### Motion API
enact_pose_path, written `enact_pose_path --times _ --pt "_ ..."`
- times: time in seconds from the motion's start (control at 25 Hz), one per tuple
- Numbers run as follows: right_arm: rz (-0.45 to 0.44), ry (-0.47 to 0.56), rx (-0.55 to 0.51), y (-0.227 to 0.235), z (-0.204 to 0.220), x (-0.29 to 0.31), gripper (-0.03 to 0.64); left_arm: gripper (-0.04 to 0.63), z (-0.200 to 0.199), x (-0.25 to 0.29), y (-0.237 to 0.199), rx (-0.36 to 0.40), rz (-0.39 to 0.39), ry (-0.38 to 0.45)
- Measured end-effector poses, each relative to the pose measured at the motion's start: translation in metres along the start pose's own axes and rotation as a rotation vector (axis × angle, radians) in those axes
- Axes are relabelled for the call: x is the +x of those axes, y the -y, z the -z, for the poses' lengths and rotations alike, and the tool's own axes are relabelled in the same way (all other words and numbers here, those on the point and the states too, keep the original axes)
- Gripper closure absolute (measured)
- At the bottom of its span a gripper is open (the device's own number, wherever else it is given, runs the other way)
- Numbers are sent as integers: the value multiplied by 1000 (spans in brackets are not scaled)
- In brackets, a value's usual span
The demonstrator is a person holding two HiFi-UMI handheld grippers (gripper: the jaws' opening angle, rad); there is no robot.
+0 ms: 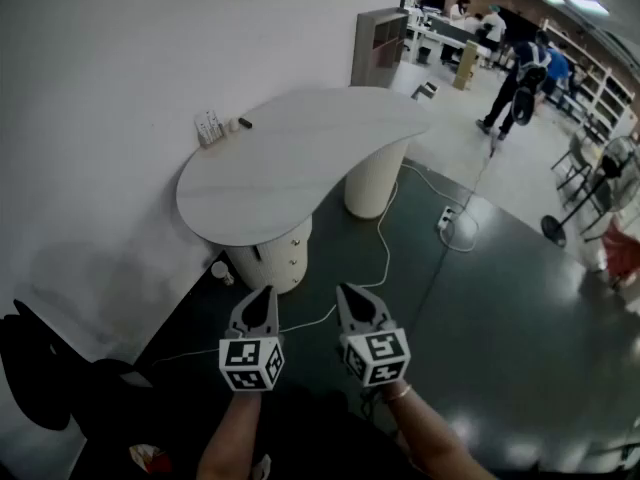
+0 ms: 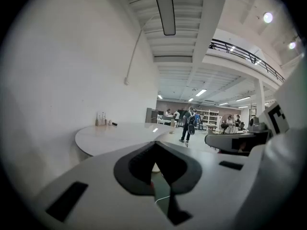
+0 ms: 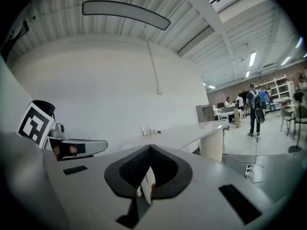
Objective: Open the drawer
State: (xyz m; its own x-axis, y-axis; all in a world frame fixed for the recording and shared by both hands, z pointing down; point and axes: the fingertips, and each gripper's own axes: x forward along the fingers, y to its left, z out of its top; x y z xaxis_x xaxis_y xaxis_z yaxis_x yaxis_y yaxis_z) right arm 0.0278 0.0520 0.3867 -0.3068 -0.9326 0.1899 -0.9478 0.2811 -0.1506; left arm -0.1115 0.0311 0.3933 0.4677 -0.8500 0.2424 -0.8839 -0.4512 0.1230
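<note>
The drawers sit in the near round white pedestal [image 1: 281,256] under the curved white table [image 1: 290,158], with small knobs on its front. Both grippers hover side by side over the dark floor, short of the pedestal and apart from it. My left gripper [image 1: 266,293] points at the pedestal with its jaws together and nothing in them. My right gripper [image 1: 346,290] is just to its right, also shut and empty. In the left gripper view the jaws [image 2: 156,145] meet below the table top [image 2: 120,135]. The right gripper view shows closed jaws [image 3: 149,147] before the table [image 3: 192,131].
A second pedestal [image 1: 375,178] holds the table's far end. A white cable [image 1: 385,258] runs over the floor to a power strip [image 1: 446,220]. A small cup [image 1: 220,271] stands beside the near pedestal. A dark shape [image 1: 30,368] lies at the left. People [image 1: 520,83] stand far back.
</note>
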Motion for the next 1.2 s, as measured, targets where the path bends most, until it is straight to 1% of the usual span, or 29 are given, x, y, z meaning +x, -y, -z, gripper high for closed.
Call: enact_pose_path --times 0.32,0.48,0.56,0.72,0.92,1.2 --pt "36 21 7 7 5 2 612 594 5 3 -6 3 -5 -13" --pt "67 15 24 12 9 9 612 594 5 9 -12 15 -2 -20" --pt "77 3 14 10 11 13 612 594 4 12 -16 12 -2 -18" --pt "62 -19 -9 1 15 27 612 594 4 20 -23 -1 3 -9" --pt "46 -18 -29 -10 15 45 612 594 6 29 -34 -4 10 -4" --pt "52 -47 -27 -2 20 71 612 594 12 51 -45 -3 13 -30"
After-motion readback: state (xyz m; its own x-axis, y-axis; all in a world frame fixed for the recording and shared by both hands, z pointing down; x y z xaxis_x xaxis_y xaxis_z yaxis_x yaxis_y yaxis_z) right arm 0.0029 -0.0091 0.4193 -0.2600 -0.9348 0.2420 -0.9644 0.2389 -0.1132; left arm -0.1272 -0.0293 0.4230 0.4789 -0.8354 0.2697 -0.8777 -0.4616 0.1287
